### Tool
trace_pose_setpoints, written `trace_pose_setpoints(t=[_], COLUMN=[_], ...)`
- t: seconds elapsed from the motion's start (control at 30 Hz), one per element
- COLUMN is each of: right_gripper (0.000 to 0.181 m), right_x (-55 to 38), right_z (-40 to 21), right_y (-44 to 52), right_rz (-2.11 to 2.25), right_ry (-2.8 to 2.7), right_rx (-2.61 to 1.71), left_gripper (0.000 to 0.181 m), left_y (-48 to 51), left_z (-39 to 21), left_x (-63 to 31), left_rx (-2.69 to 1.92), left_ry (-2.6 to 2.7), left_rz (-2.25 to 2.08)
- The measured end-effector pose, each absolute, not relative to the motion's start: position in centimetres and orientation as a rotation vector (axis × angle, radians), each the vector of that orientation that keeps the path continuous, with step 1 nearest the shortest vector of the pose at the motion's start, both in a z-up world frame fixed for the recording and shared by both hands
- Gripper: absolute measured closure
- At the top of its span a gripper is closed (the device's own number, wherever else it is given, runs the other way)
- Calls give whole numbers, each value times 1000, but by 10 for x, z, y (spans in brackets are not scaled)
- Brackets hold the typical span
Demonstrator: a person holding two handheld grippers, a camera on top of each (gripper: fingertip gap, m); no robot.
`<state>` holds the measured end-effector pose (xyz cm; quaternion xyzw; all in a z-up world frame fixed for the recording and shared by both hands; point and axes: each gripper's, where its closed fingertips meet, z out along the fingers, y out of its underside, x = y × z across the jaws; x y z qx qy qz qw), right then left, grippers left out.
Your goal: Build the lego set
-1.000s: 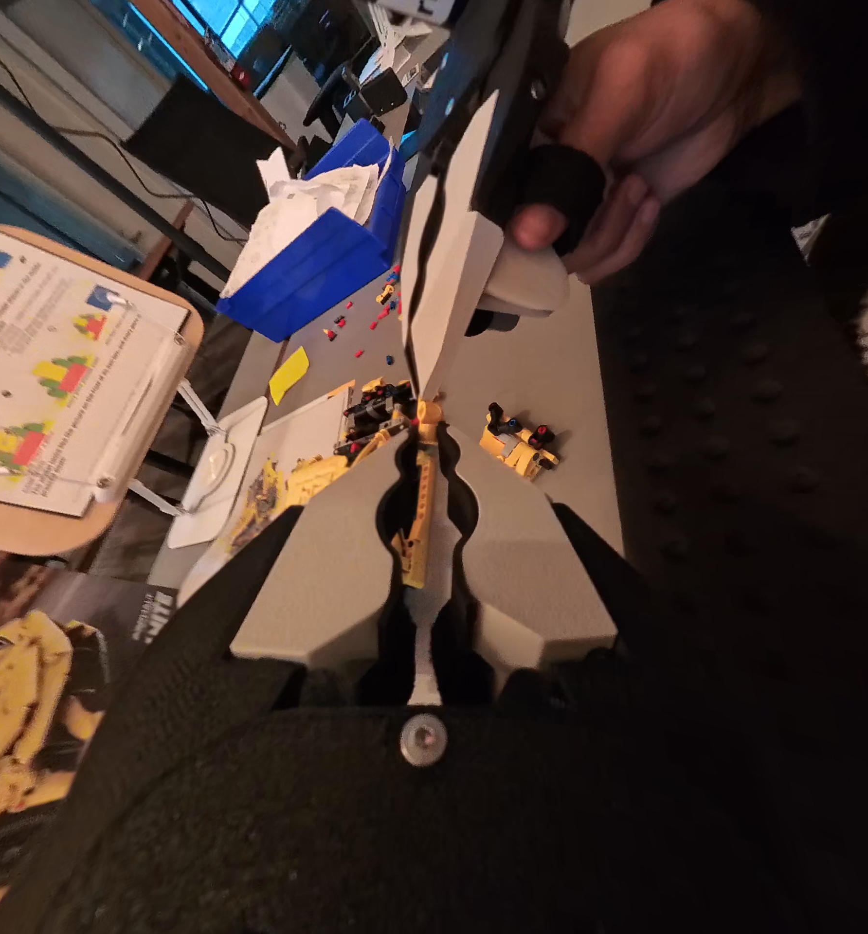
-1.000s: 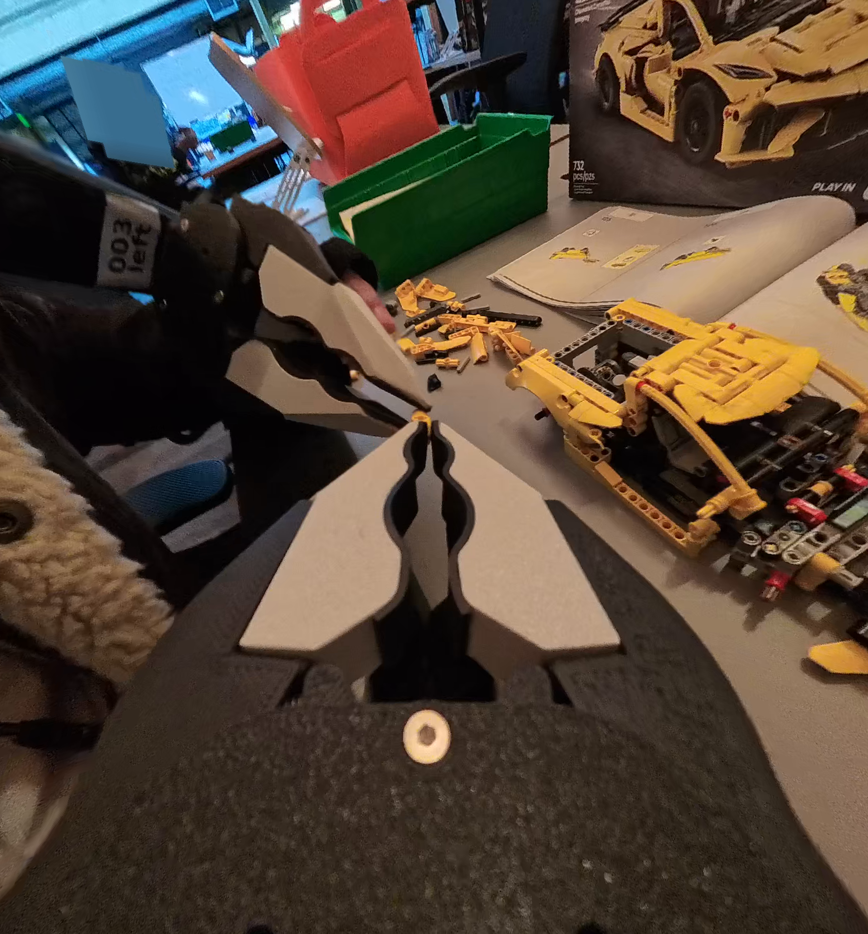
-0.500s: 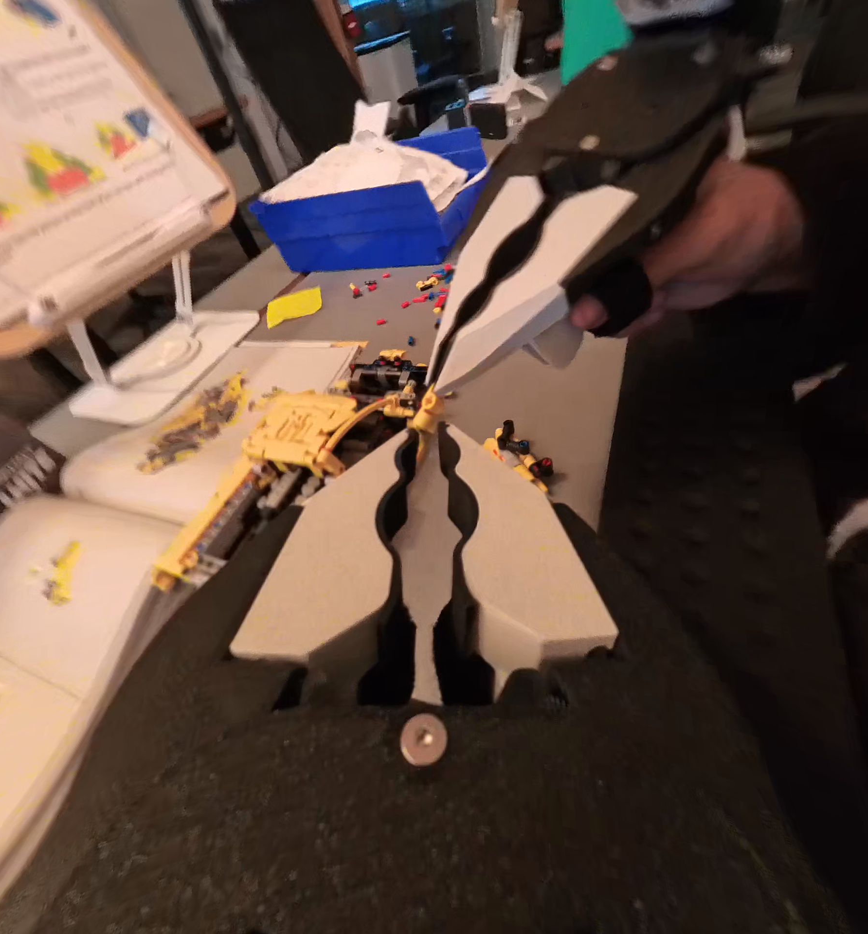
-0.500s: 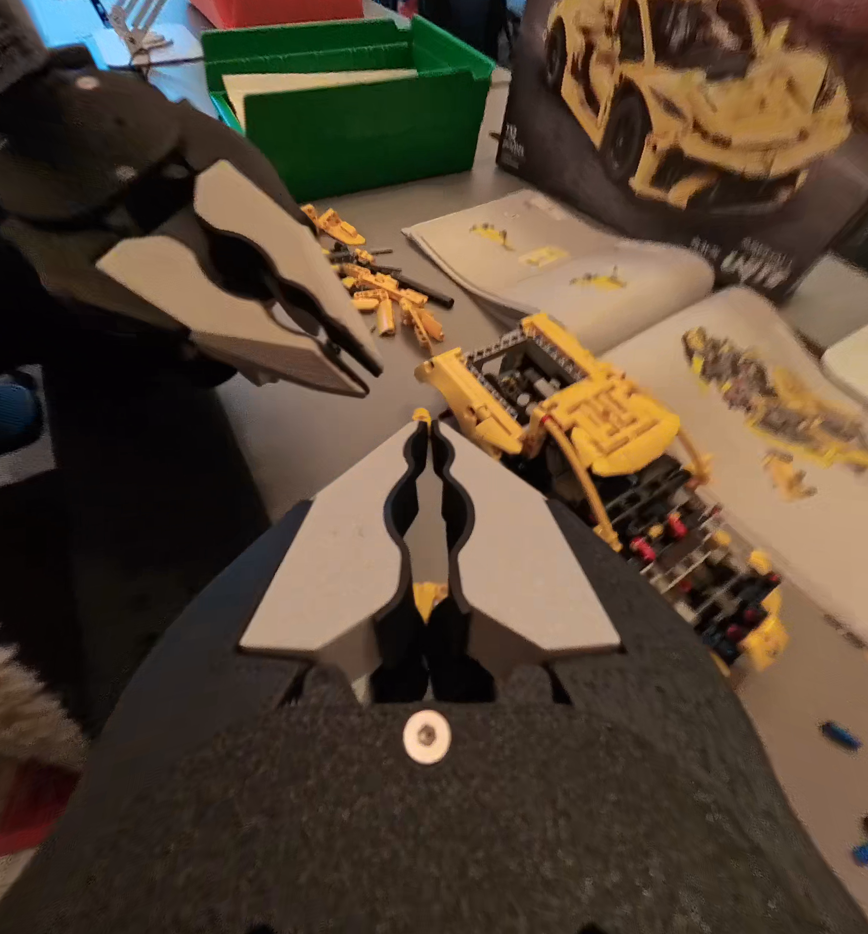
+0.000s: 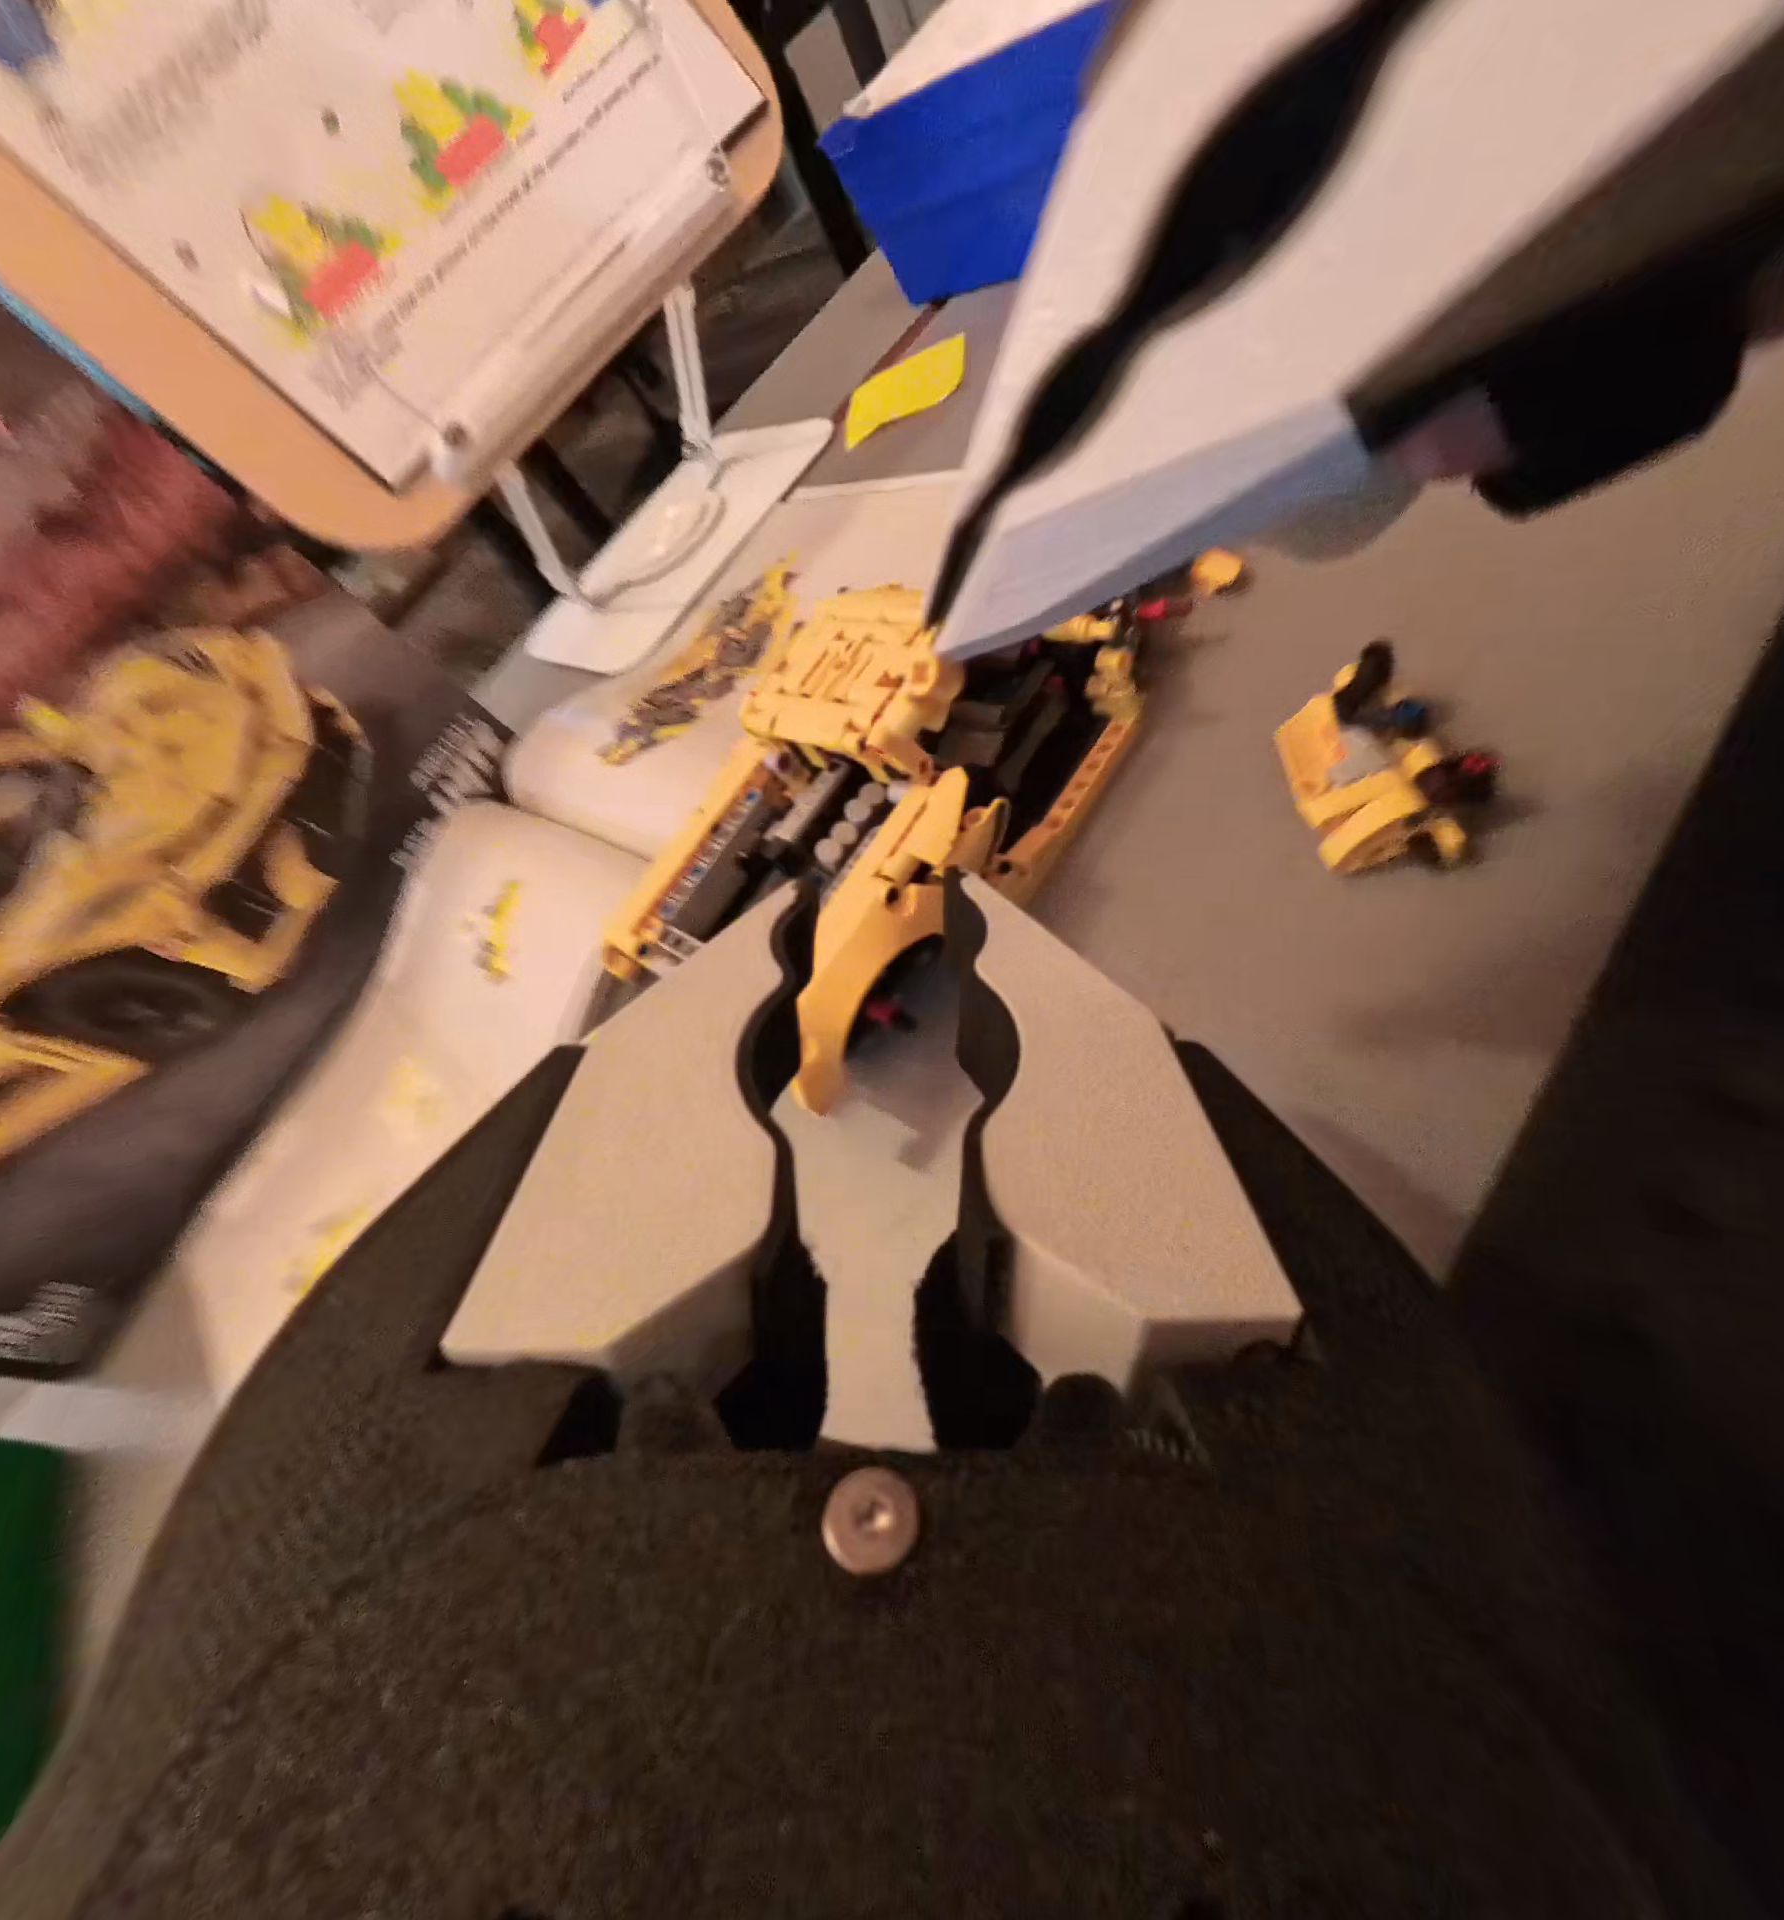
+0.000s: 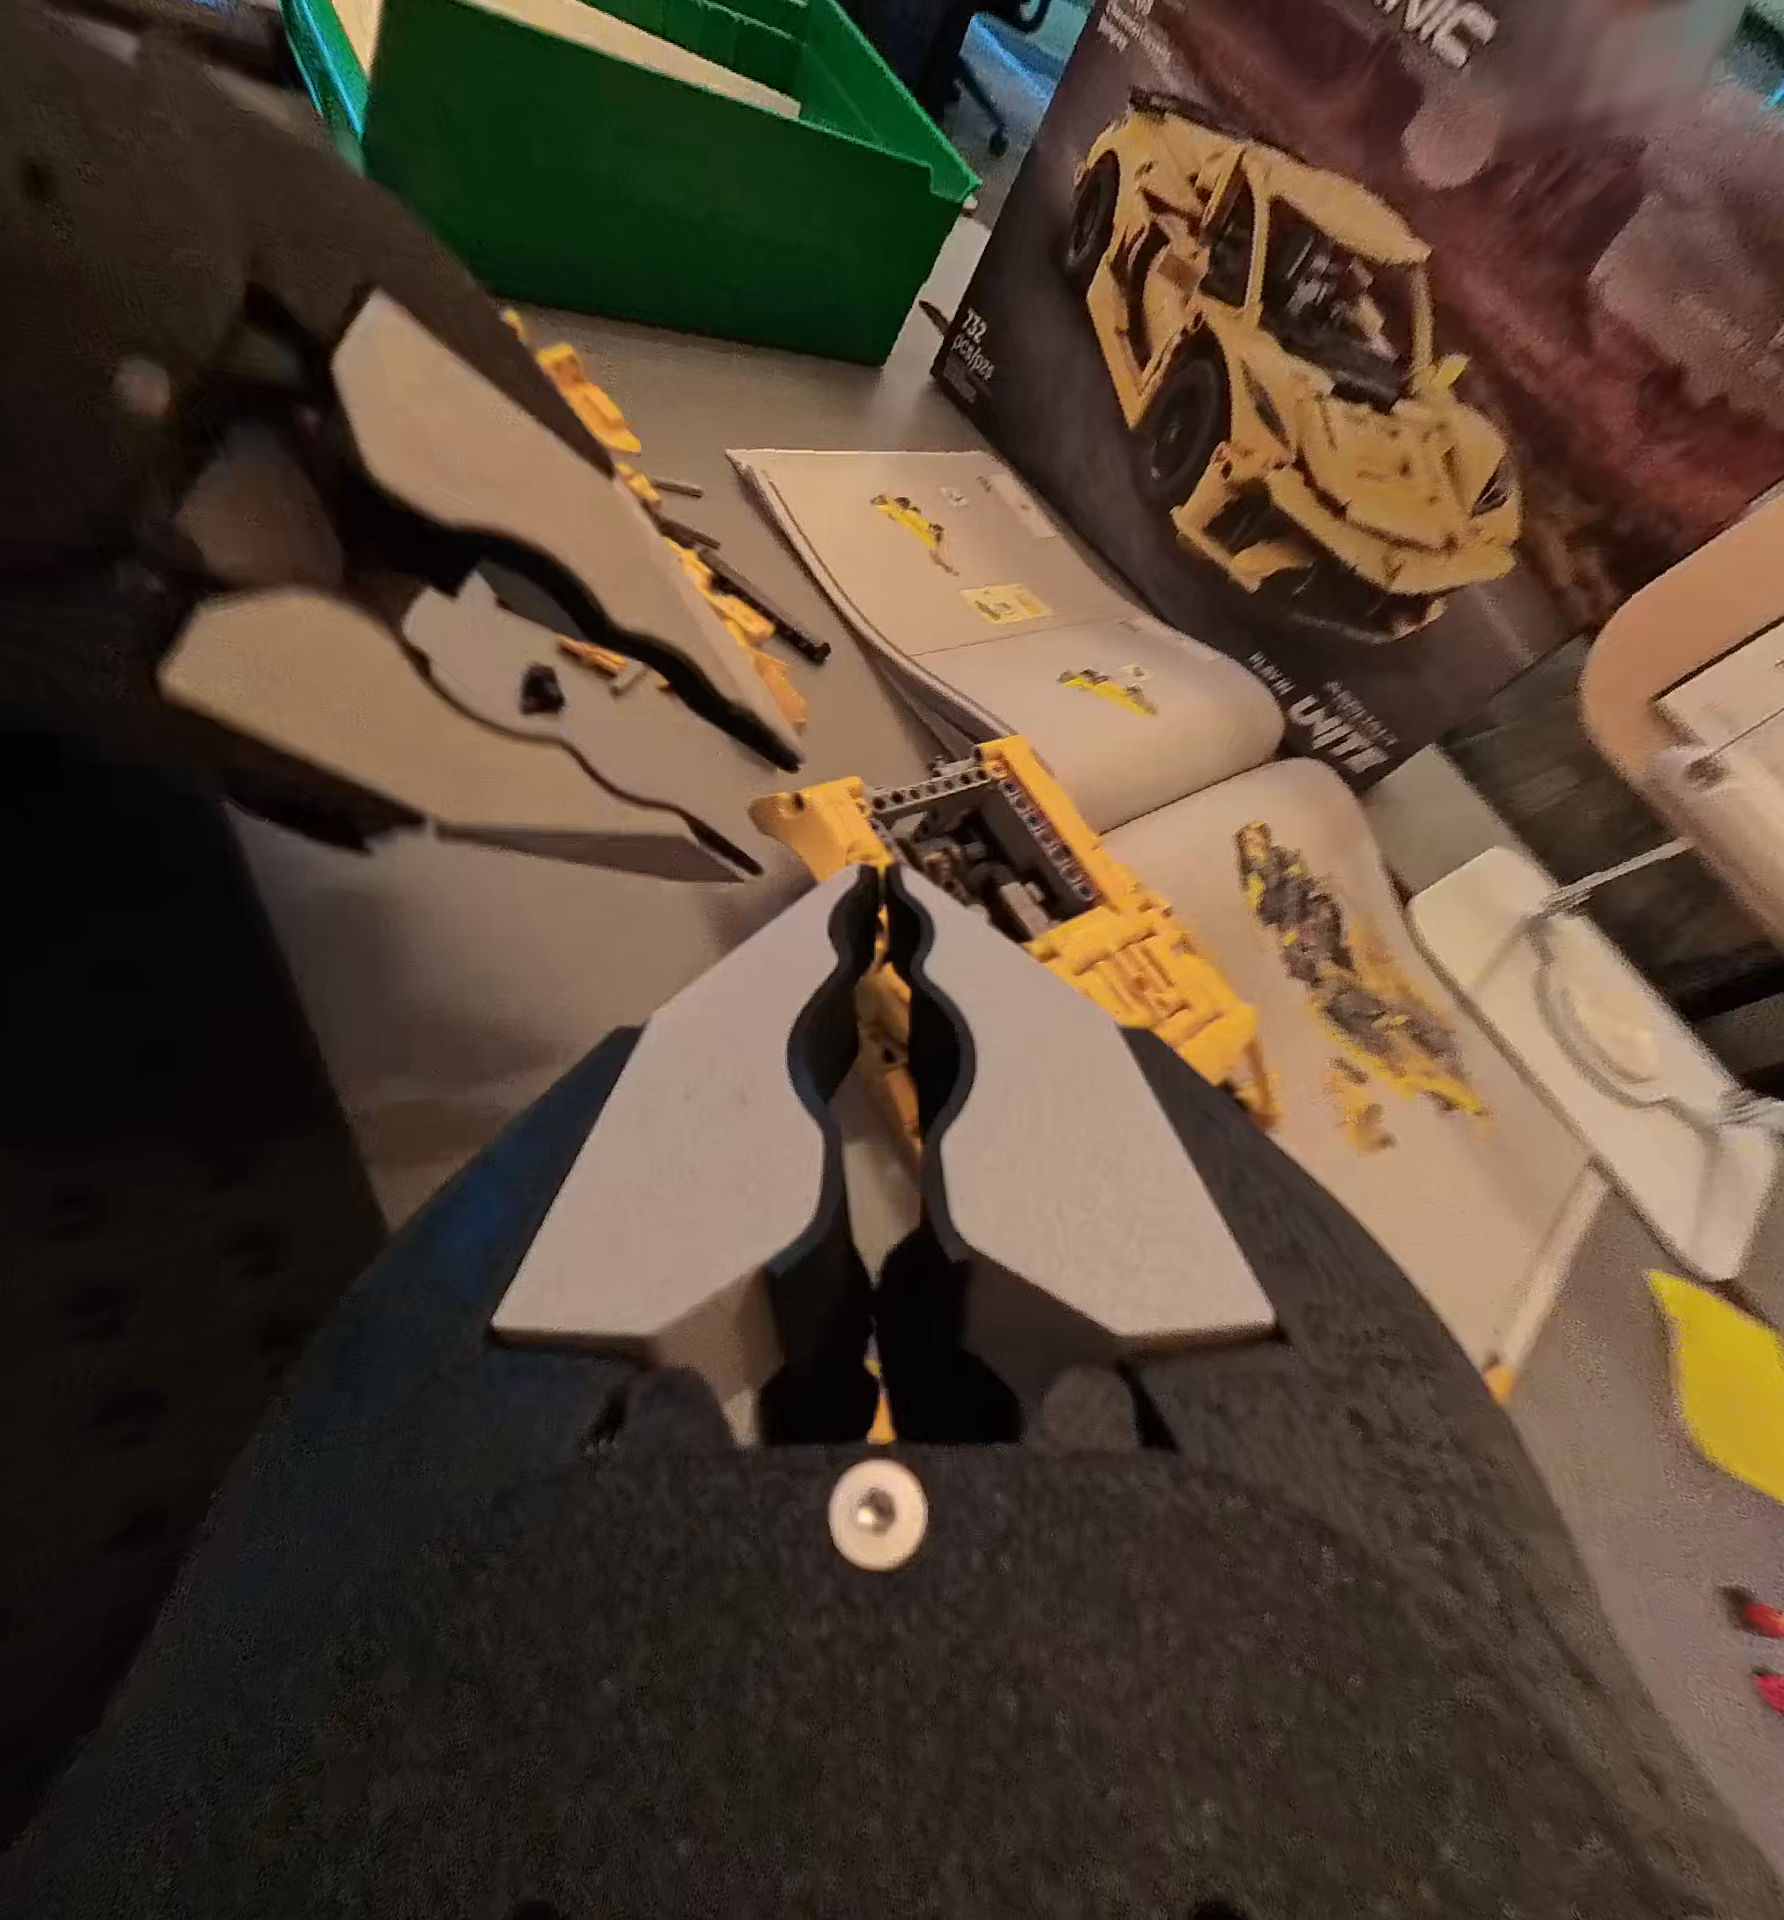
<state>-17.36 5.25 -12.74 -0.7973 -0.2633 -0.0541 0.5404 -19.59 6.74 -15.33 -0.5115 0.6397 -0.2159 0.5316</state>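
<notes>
Left tool (image 5: 872, 894): we see its 2 fingers set slightly apart, tips not meeting.
Right tool (image 6: 883, 883): we see its 2 fingers nearly closed, tips almost touching.
Relative pose: our tools point toward each other, tips close.

I see a yellow-and-black brick car model (image 6: 1106, 935), a green plastic bin (image 6: 659, 187), a blue plastic bin (image 5: 961, 187), and a grey tabletop (image 5: 1335, 997).

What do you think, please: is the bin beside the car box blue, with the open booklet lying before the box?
Not quite: the bin beside the car box is green, not blue, as the right wrist view shows. The open booklet does lie before the box.
</notes>
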Motion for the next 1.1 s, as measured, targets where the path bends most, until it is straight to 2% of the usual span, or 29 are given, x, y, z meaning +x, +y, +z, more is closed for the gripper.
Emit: trace_pose_setpoints(t=[0.2, 0.57, 0.77, 0.93, 1.1], right_gripper=[181, 177, 152, 151, 156], right_x=[-177, -189, -189, -184, -197], right_z=[-129, -128, -97, -99, -90], right_y=[59, 60, 48, 47, 37], right_rz=[37, 57, 456, 678, 1182], right_ry=[-420, -422, -321, -259, -208], right_rx=[-1973, -1963, -1816, -1828, -1742], left_gripper=[163, 167, 167, 167, 167], left_y=[67, 69, 62, 47, 35], left_z=[-151, -140, -108, -89, -87], left_x=[-182, -173, -178, -185, -188], left_rx=[-849, -833, -879, -890, -810], left_ry=[1597, 1531, 1368, 1302, 1339], left_rz=[-35, 47, -359, -743, -808])
